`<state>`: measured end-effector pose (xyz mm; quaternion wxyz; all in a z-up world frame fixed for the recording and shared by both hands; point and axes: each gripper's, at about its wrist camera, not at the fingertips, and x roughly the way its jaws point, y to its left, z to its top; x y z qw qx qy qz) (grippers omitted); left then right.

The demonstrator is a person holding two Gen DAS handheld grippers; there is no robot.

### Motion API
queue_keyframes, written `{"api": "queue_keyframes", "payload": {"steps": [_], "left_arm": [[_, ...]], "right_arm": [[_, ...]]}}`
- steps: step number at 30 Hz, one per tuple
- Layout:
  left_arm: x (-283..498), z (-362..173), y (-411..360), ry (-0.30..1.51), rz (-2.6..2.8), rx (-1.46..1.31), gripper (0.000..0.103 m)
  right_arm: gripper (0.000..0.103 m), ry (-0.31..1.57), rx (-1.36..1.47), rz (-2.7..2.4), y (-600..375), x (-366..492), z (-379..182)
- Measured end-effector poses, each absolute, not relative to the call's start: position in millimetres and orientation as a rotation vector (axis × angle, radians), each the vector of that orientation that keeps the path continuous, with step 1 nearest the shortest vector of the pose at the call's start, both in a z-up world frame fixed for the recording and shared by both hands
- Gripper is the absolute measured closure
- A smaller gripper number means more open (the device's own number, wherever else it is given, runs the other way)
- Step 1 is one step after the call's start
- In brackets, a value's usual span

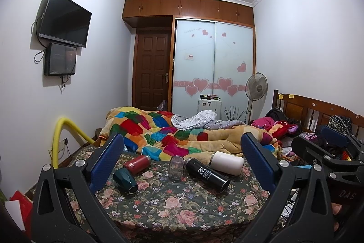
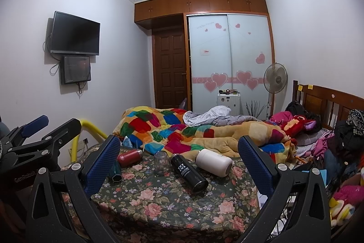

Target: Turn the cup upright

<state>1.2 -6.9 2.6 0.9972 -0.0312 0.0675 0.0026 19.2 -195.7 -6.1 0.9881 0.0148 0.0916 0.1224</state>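
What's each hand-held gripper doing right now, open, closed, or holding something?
Left hand-held gripper: open, holding nothing.
Right hand-held gripper: open, holding nothing.

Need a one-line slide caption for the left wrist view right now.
Open left claw hovers over a floral bedspread holding an upside-down clear cup among four toppled bottles.
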Motion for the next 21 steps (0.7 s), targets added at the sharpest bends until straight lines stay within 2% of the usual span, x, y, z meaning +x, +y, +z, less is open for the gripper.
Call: {"api": "queue_keyframes", "payload": {"steps": [21], "left_arm": [[2.4, -1.4, -1.4, 0.136, -0.001, -0.07, 0.0]], "right_arm": [[0.0, 0.176, 0.02, 0.247, -192.5, 16.7, -3.4]]}}
